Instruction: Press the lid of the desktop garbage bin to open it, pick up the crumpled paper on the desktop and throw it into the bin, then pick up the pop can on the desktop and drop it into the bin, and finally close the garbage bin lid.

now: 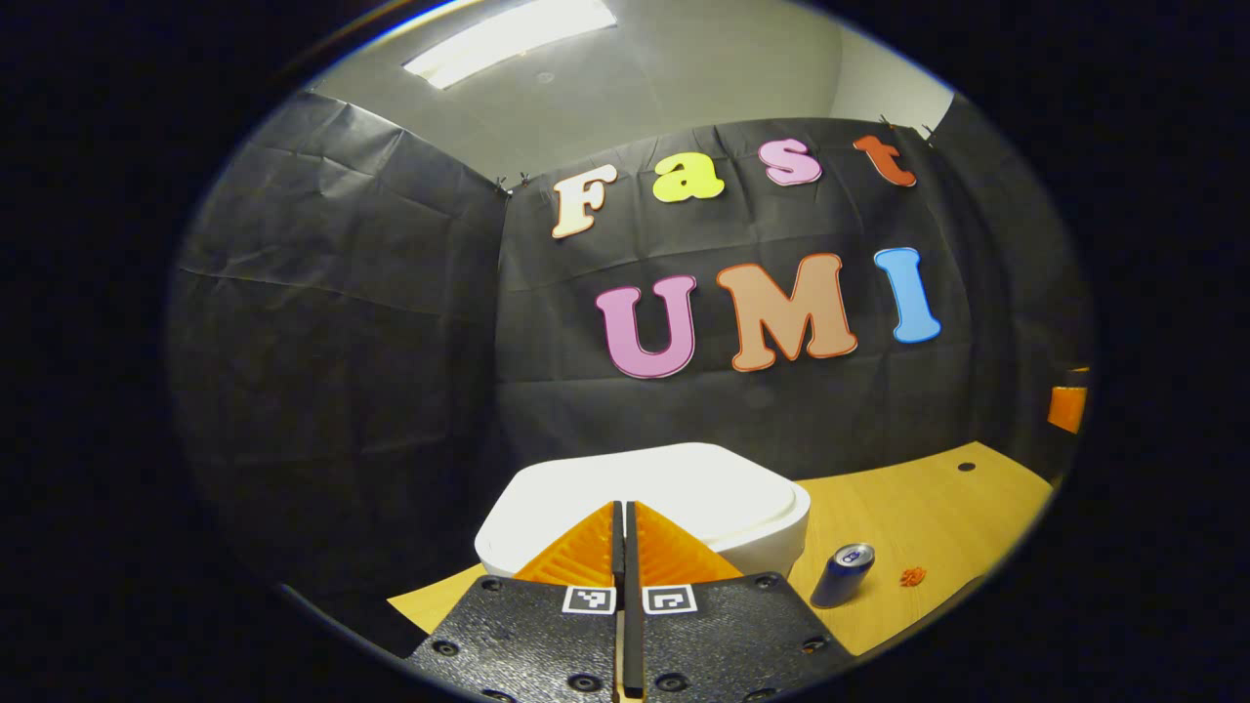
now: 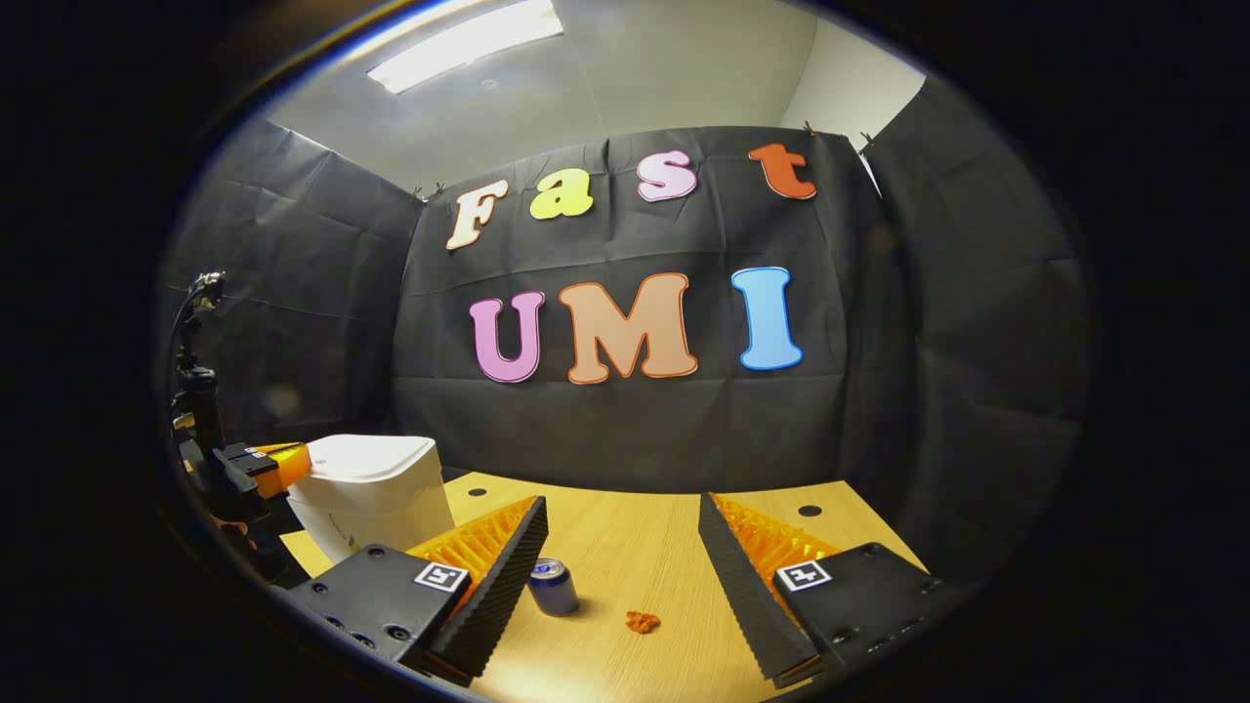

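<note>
The left hand-held gripper [image 1: 623, 517] has its two fingers pressed together with nothing between them, and their tips point straight at the white garbage bin [image 1: 684, 488], whose lid [image 1: 674, 474] is down. In the left gripper view the tips overlap the near edge of that lid; whether they touch it or hover just short of it cannot be told. The press that opens the bin turns on this line-up: the bin lies dead ahead of the left hand-held gripper and close, so that hand is clearly the nearer one for the job.

The right hand-held gripper [image 2: 623, 547] is spread wide and holds nothing. Ahead of it on the desk [image 2: 625, 517] lies the crumpled paper [image 2: 642, 621], a small orange scrap roughly between the spread fingers, with the pop can [image 2: 553, 586] standing upright just beside the left finger (so its long axis is vertical). The bin [image 2: 371, 488] sits well off to the left in this view, next to the other gripper [image 2: 256, 467]. The right hand looks better placed for both pickups.
</note>
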`<state>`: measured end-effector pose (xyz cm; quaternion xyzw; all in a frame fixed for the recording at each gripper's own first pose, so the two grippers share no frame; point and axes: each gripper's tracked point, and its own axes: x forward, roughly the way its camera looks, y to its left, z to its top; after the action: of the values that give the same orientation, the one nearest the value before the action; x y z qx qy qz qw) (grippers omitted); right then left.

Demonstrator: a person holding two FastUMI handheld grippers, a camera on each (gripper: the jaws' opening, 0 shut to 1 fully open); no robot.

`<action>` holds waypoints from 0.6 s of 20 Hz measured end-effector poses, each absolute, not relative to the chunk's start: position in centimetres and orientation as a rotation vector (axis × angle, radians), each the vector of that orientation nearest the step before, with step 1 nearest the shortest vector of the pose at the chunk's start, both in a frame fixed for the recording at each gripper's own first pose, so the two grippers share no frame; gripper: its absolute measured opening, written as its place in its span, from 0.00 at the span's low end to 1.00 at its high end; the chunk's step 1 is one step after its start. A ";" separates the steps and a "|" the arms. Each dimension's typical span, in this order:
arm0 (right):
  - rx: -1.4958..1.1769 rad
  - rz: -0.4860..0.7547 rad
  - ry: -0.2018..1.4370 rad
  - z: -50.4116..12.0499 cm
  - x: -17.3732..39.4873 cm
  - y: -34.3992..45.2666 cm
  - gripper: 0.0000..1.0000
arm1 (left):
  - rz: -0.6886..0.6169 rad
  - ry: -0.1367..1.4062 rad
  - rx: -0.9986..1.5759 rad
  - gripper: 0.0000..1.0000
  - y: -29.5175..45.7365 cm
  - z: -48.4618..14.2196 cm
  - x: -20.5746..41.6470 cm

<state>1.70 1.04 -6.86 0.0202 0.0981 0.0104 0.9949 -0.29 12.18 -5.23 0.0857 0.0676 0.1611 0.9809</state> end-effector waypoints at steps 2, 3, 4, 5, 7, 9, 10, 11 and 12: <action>0.053 0.024 0.208 -7.2 1.8 1.2 0.99 | 0.344 0.095 0.163 0.00 12.3 -5.2 -0.4; 0.059 0.025 0.209 -7.3 1.8 1.3 0.99 | 0.354 0.058 0.148 0.00 12.3 -4.8 -0.4; 0.061 0.023 0.209 -7.4 1.8 1.2 0.99 | 0.365 0.041 0.127 0.00 12.3 -4.6 -0.2; 0.058 0.017 0.209 -7.4 1.9 1.1 0.99 | 0.375 0.037 0.107 0.00 12.3 -5.1 -0.3; 0.054 0.012 0.210 -7.7 2.1 0.9 0.98 | 0.377 0.028 0.061 0.00 12.1 -5.0 -0.6; 0.063 0.018 0.216 -7.9 2.2 1.1 0.99 | 0.375 0.025 0.059 0.00 12.1 -5.5 -0.3; 0.070 0.023 0.219 -8.2 2.2 1.3 0.98 | 0.375 0.030 0.072 0.00 12.1 -5.6 -0.3; 0.076 0.029 0.222 -8.3 2.2 1.5 0.98 | 0.375 0.032 0.074 0.00 12.2 -5.6 -0.2; 0.081 0.033 0.224 -8.4 2.3 1.6 0.98 | 0.377 0.038 0.071 0.00 12.2 -5.4 -0.2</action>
<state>2.27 1.55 -8.39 0.0404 0.1116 0.0163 0.9928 -0.19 12.19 -5.37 0.0355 0.0187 0.1875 0.9815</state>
